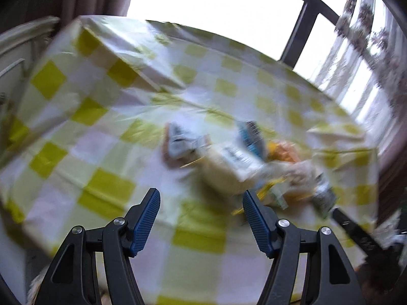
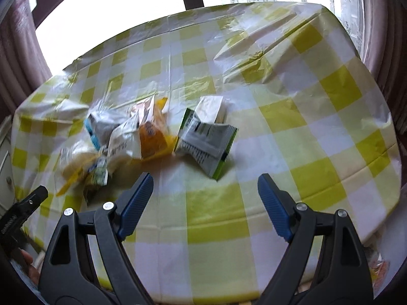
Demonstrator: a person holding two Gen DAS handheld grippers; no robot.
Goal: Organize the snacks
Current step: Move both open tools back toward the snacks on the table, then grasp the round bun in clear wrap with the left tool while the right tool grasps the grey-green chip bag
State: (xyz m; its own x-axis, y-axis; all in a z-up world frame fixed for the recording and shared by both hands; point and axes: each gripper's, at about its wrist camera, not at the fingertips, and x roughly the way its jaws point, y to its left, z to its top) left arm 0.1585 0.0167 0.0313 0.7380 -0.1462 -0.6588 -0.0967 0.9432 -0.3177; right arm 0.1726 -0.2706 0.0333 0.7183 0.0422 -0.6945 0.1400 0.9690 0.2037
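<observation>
Yellow-and-white checked plastic is covering the table [image 2: 292,132], crinkled and glossy under the window light, and the snacks are lying in a loose heap [image 2: 122,137] towards its left side as the right wrist camera is seeing it. A green-edged packet [image 2: 206,142] is sitting just beside the heap, a little apart from an orange packet [image 2: 152,137] and a blue-trimmed one [image 2: 96,127]; the pale bags under them are overlapping, and I cannot tell where one ends.

The right gripper [image 2: 205,185] is hovering short of the pile, its jaws standing wide apart and holding nothing. The left gripper [image 1: 201,200] is likewise gaping and empty, and its view is smeared with blur, so it seems to be moving.

Nothing looks sorted yet, I would judge. The sensible start is the green-edged packet, since it is lying clear: the right gripper should be coming in low, straddling one crimped edge rather than the puffed middle, and closing gently so that the slippery cloth is not getting pinched along with it.
</observation>
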